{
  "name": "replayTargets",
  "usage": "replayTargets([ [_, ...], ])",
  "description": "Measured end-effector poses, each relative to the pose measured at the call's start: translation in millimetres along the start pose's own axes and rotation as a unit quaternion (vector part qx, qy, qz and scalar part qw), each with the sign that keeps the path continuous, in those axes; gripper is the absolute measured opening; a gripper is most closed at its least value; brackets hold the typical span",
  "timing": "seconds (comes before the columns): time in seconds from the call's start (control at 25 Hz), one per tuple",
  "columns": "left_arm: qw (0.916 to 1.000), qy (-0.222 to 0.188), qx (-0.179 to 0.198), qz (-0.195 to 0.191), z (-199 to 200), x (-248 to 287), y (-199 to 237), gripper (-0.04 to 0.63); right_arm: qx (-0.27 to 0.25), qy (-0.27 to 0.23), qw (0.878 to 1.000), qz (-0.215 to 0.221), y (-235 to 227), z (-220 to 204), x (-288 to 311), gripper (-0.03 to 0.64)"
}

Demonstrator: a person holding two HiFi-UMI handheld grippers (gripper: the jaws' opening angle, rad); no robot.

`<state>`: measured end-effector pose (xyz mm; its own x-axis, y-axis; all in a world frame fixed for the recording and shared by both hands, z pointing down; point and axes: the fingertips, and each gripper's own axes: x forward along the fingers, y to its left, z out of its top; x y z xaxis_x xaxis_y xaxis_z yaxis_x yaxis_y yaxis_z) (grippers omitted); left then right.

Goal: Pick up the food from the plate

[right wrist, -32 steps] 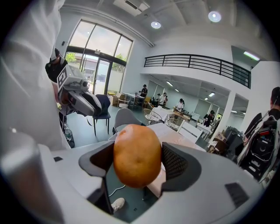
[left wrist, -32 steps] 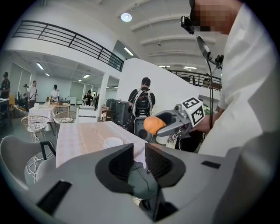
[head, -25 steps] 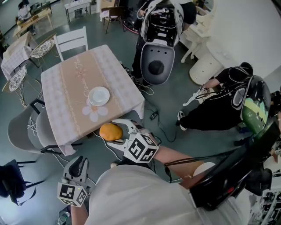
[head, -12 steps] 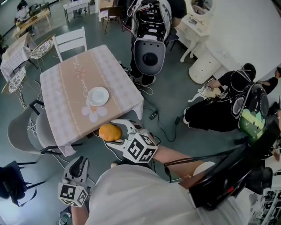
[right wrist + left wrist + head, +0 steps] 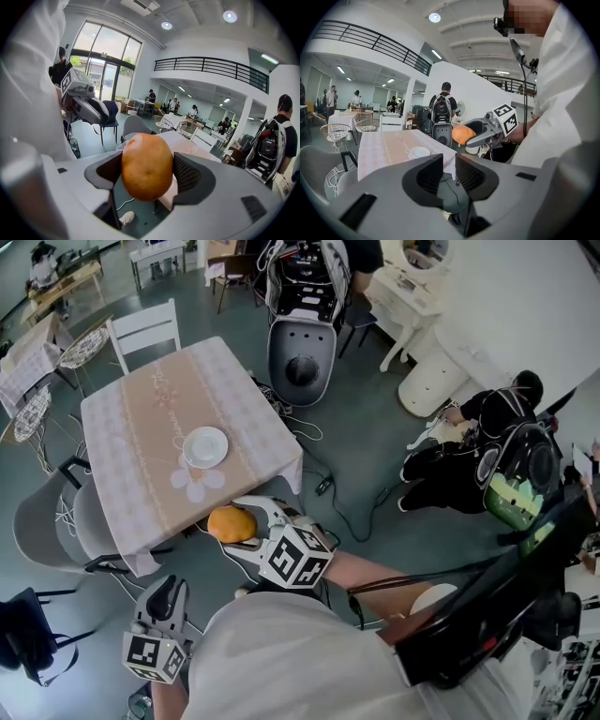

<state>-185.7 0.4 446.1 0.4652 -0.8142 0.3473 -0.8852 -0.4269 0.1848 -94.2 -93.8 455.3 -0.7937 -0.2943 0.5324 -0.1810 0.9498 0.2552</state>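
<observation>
An orange, rounded piece of food (image 5: 228, 521) sits between the jaws of my right gripper (image 5: 236, 525), which is shut on it just off the table's near edge, over the floor. It fills the right gripper view, where the food (image 5: 146, 166) is pinched from both sides by the right gripper (image 5: 147, 174). The white plate (image 5: 205, 446) on the checked tablecloth (image 5: 131, 418) is bare. My left gripper (image 5: 168, 589) hangs low at the left, away from the table. Its jaws stand almost together with nothing between them, as the left gripper (image 5: 449, 171) shows in its own view.
A white chair (image 5: 145, 329) stands at the table's far side and grey chairs (image 5: 42, 521) at its left. A person wearing a grey backpack rig (image 5: 300, 357) stands beyond the table. Another person (image 5: 483, 460) crouches on the floor at the right. Cables (image 5: 328, 486) trail over the floor.
The right gripper keeps its hold on the food in the same place. The person with the backpack rig has drifted left. The left gripper has not moved.
</observation>
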Motion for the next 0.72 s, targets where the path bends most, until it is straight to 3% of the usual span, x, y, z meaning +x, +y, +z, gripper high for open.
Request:
replayTargets([
  [0.72,0.9999,0.009,0.005,-0.008,5,14,-6,0.087,0.008,0.001,1.000,-0.002,-12,-9,-5,0.347],
])
